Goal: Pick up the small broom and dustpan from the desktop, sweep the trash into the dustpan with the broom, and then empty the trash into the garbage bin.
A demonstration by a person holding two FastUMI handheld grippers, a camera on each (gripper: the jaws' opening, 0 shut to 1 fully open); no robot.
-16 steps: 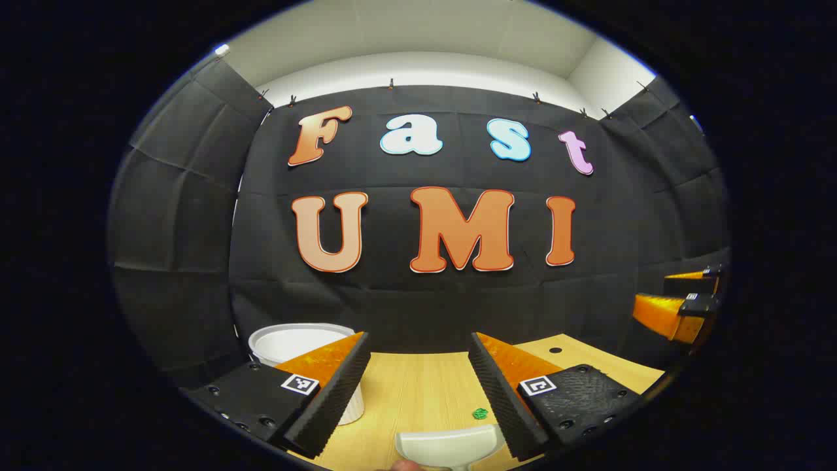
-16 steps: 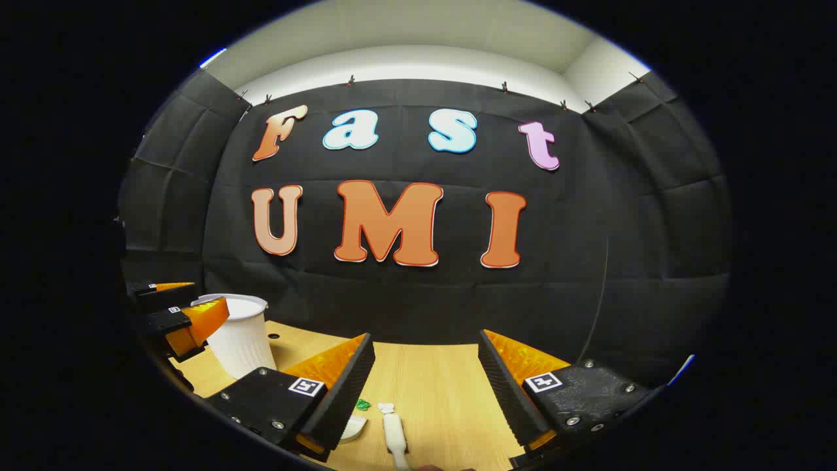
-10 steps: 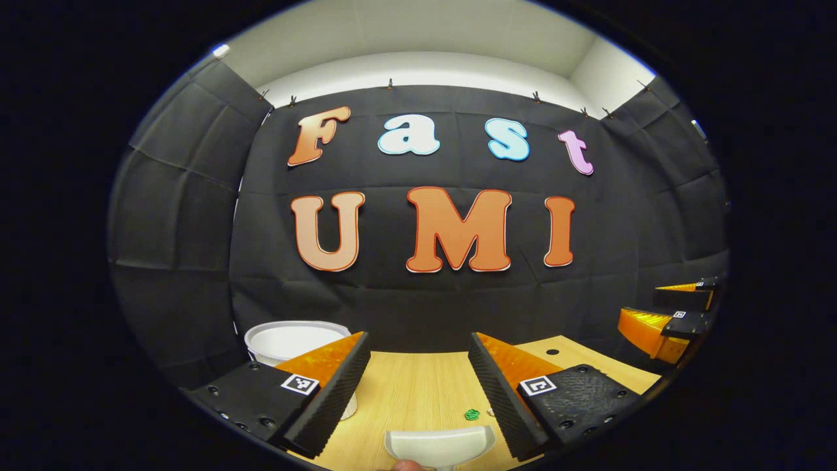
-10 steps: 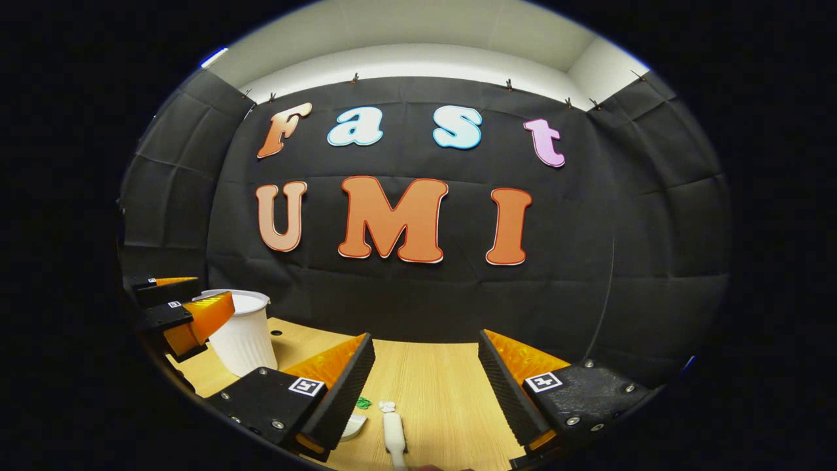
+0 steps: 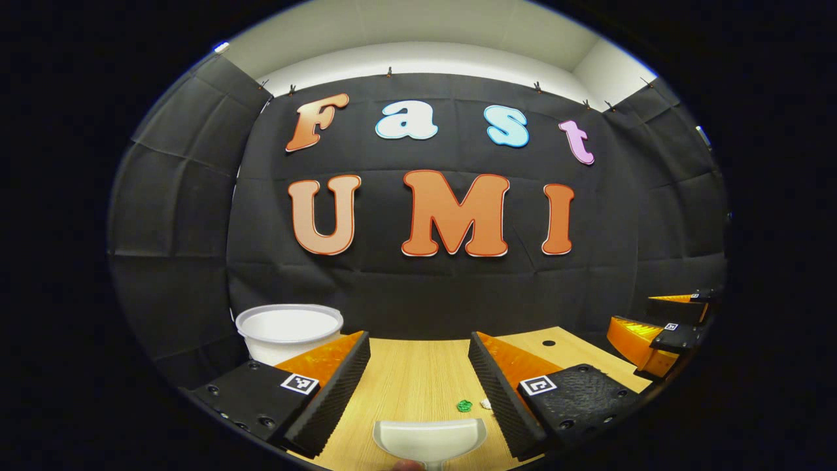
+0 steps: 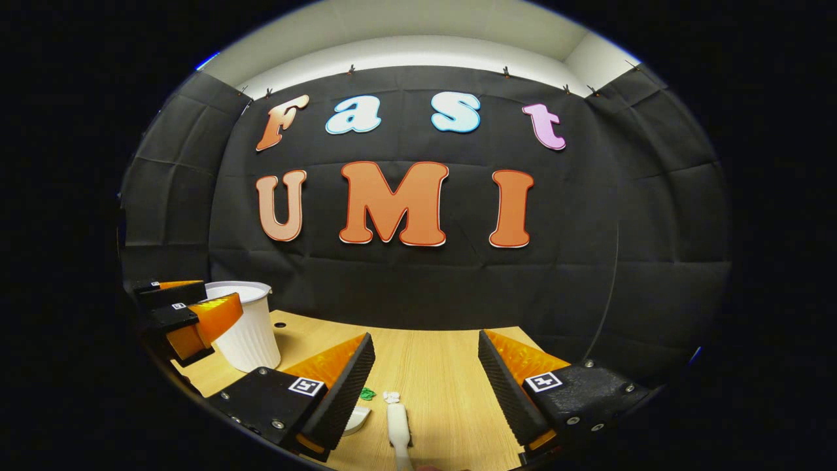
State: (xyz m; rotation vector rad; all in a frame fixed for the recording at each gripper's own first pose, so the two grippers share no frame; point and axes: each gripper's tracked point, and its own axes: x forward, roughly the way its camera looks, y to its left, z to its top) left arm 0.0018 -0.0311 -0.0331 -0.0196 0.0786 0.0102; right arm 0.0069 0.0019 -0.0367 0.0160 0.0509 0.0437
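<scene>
Left gripper (image 5: 418,366) hangs wide open over the white dustpan (image 5: 429,439) on the desktop (image 5: 409,379). Green scrap (image 5: 464,405) just past it, white bin (image 5: 289,332) back left.

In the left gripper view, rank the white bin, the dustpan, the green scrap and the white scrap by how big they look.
1. white bin and dustpan: look alike; both partly hidden, and the dustpan is nearer the camera, so unranked.
2. green scrap
3. white scrap, partly hidden behind a finger, so unsure.

on the desktop (image 5: 405,379) the dustpan (image 5: 428,441) lies nearest, trash (image 5: 465,405) just beyond it to the right, the garbage bin (image 5: 288,332) farther back left.
</scene>
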